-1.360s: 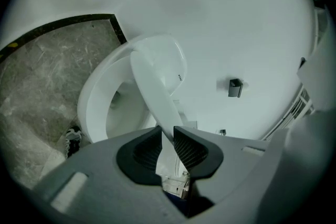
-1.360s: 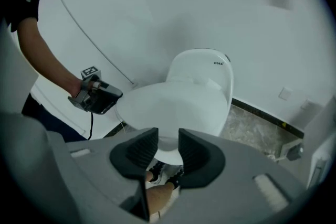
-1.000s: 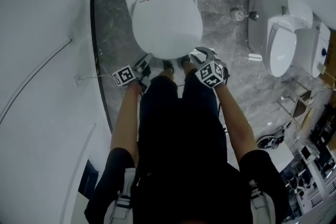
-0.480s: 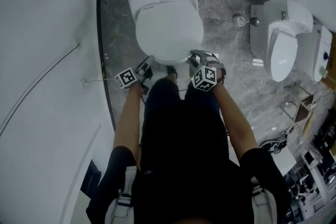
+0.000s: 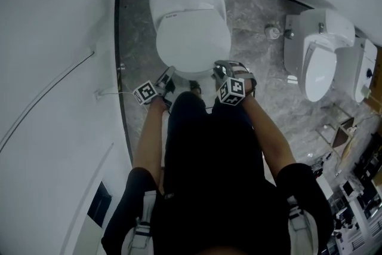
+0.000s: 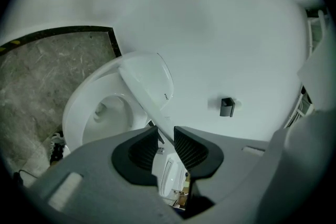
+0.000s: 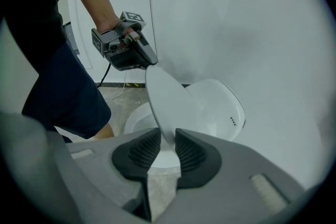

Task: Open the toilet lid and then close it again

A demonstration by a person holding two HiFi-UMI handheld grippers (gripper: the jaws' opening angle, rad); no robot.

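Left gripper (image 6: 165,136): jaws narrow, pinching the lid's (image 6: 149,81) front rim.
Right gripper (image 7: 168,147): jaws have just been closing and now press on the same rim.
Why: probably so two front grips share the lift evenly.
Lid: part-raised, tilted over the bowl (image 6: 105,113).
Bowl: nothing seen inside.

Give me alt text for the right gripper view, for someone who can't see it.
The right gripper, its jaws having just closed further, clamps the edge of a part-raised toilet lid. The left gripper, in a person's hand, holds the lid's far edge above the bowl.
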